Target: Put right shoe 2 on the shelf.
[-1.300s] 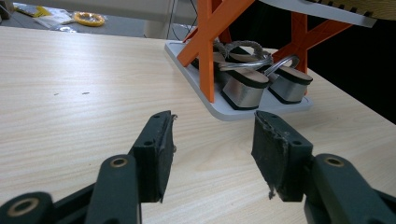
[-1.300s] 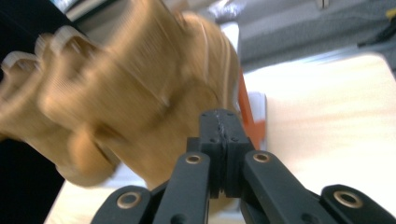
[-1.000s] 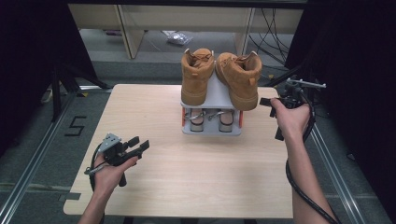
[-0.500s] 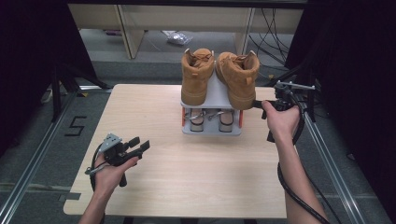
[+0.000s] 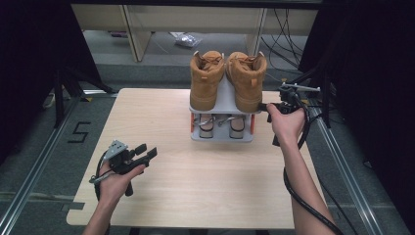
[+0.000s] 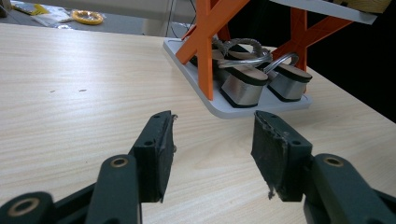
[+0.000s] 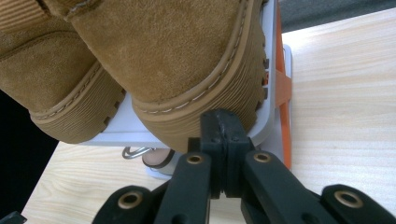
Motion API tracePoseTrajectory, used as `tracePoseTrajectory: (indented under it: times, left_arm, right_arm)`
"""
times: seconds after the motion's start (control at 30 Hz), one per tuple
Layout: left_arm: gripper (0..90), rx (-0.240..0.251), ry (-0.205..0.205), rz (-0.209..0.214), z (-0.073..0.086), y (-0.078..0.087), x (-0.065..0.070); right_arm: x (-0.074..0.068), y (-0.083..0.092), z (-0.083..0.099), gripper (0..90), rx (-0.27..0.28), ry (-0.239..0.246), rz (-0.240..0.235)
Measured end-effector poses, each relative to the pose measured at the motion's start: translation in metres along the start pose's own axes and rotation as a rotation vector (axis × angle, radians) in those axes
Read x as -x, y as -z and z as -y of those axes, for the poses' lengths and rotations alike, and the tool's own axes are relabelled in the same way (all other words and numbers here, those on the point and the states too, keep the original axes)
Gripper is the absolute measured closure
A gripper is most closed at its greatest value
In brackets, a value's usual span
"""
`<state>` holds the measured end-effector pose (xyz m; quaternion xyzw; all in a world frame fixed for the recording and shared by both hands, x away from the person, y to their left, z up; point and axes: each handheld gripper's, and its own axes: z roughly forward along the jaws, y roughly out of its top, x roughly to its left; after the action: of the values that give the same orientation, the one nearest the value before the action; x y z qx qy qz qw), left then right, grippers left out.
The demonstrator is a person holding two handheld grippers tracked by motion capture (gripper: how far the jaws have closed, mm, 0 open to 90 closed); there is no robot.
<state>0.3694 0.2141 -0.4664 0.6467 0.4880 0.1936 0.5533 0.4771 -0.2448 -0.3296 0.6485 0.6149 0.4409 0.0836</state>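
Observation:
Two tan suede boots (image 5: pixel 206 81) (image 5: pixel 247 81) stand on the top shelf of a small grey rack (image 5: pixel 222 138) with orange struts. A pair of wedge sandals (image 5: pixel 237 126) lies on its bottom shelf. My right gripper (image 5: pixel 265 105) is at the rack's right side, shut with nothing between its jaws. In the right gripper view its tip (image 7: pixel 224 123) sits right at the ribbed sole of the nearer boot (image 7: pixel 177 51); contact is unclear. My left gripper (image 5: pixel 147 150) rests low over the table's front left, open and empty (image 6: pixel 212 140), facing the sandals (image 6: pixel 243 81).
The light wooden table (image 5: pixel 195 186) has dark metal rails along both sides. Behind the rack the table ends, with a shelf, cables and a bag on the floor beyond. The right gripper's cable loops down beside the forearm (image 5: pixel 293 196).
My right gripper has moved left, from beside the table's right edge up to the right boot's sole at the rack. The left gripper has stayed where it was.

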Motion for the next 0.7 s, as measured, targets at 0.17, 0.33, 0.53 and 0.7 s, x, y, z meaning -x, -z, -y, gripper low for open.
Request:
tracePoseTrajectory:
  times: [0.17,0.33,0.53,0.7]
  left_arm:
    - [47.6,0.001,0.004,-0.004,0.0,0.001,-0.001]
    - [47.3,0.009,0.007,-0.004,0.0,0.001,-0.003]
    - [46.9,0.005,0.005,-0.018,0.0,0.001,-0.003]
    - [46.8,0.0,0.002,-0.018,0.001,0.0,-0.002]
  right_arm:
    - [0.004,-0.002,0.002,88.0,0.034,0.058,-0.005]
    - [0.008,0.002,0.006,81.5,0.066,0.104,0.013]
    - [0.015,0.01,0.012,77.5,0.104,0.126,-0.009]
    - [0.024,0.015,0.021,73.4,0.103,0.127,0.004]
